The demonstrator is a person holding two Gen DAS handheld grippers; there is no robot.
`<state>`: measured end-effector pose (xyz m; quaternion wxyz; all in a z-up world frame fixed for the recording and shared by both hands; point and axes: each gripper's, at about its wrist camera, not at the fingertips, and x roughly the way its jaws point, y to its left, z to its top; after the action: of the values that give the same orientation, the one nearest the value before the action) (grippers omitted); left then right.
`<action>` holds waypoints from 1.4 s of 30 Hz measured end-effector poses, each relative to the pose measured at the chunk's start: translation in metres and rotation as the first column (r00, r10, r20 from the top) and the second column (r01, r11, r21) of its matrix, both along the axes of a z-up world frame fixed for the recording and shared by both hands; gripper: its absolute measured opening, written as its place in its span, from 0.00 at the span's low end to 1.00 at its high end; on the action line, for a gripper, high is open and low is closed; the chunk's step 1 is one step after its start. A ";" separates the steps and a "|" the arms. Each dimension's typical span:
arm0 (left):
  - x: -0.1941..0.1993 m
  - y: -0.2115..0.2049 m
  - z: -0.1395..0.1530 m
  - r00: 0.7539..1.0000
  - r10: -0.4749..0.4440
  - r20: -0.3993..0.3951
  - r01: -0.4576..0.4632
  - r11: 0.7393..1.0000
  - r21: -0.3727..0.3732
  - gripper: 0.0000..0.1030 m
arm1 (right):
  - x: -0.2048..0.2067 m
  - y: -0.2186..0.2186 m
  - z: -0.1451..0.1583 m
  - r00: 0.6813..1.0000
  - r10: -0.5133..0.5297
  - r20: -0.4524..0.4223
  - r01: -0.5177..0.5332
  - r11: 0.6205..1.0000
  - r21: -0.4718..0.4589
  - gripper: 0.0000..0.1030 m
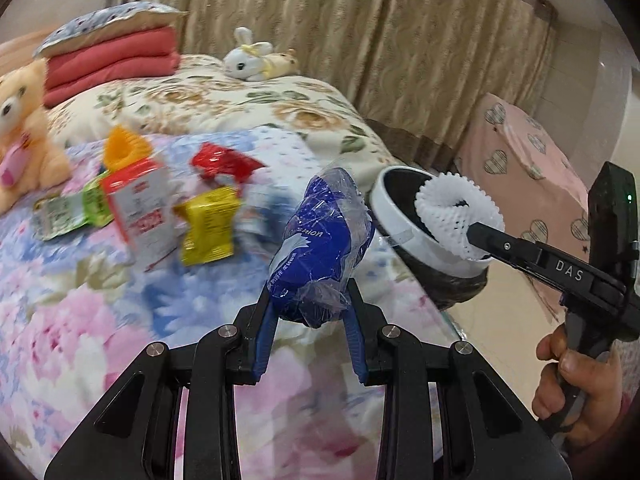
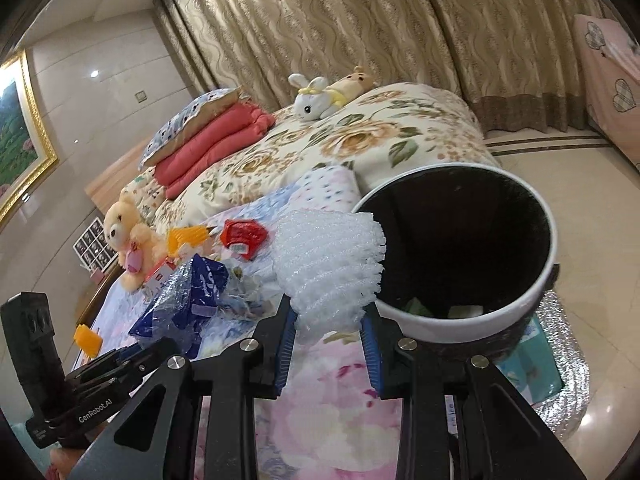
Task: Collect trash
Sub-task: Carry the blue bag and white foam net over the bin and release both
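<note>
your left gripper (image 1: 310, 312) tilts down over the bed (image 1: 100, 320), clenched on a crumpled blue plastic wrapper (image 1: 320, 248) reading "…shion". your right hand (image 1: 580, 384) holds the right gripper (image 2: 330, 316), marked "das", angled down and clamped on white foam netting (image 2: 332, 264) at the rim of the trash bin (image 2: 460, 320). "genrobot.ai" shows on the left gripper's body.

Soft, even indoor light fills both views. Motion blur smears the wrappers (image 1: 208, 224) on the bed (image 1: 120, 300). Glare spots the glossy floor (image 2: 592, 412). Fisheye bending curves the curtains (image 2: 360, 20); corners go black.
</note>
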<state>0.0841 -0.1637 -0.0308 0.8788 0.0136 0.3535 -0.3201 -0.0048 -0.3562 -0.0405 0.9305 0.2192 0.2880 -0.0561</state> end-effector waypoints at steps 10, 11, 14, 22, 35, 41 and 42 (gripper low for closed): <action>0.002 -0.053 0.003 0.997 -0.080 0.000 0.080 0.996 0.030 0.29 | -0.011 -0.031 0.008 0.999 -0.051 0.000 0.051 0.999 -0.012 0.30; 0.003 -0.056 0.003 0.996 -0.084 0.001 0.084 0.996 0.033 0.29 | -0.011 -0.034 0.008 0.998 -0.055 -0.001 0.055 0.998 -0.012 0.30; 0.005 -0.067 0.003 0.996 -0.093 -0.001 0.093 0.995 0.042 0.29 | -0.012 -0.044 0.008 0.997 -0.071 -0.004 0.071 0.997 -0.007 0.30; 0.010 -0.085 0.003 0.994 -0.109 0.000 0.109 0.992 0.057 0.29 | -0.013 -0.061 0.004 0.996 -0.093 -0.017 0.093 0.996 -0.005 0.30; 0.019 -0.112 0.009 0.990 -0.143 0.010 0.142 0.988 0.069 0.29 | -0.013 -0.078 -0.003 0.993 -0.108 -0.046 0.108 0.994 -0.006 0.30; 0.025 -0.127 0.012 0.987 -0.159 0.013 0.158 0.985 0.073 0.29 | -0.009 -0.087 -0.005 0.992 -0.108 -0.062 0.107 0.994 -0.014 0.30; 0.026 -0.130 0.012 0.987 -0.162 0.012 0.160 0.984 0.073 0.29 | -0.008 -0.088 -0.005 0.992 -0.108 -0.066 0.107 0.994 -0.015 0.30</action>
<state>0.1100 -0.2939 -0.0191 0.8521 0.0765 0.3548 -0.3771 -0.0130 -0.4444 -0.0458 0.9172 0.2271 0.3065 -0.1150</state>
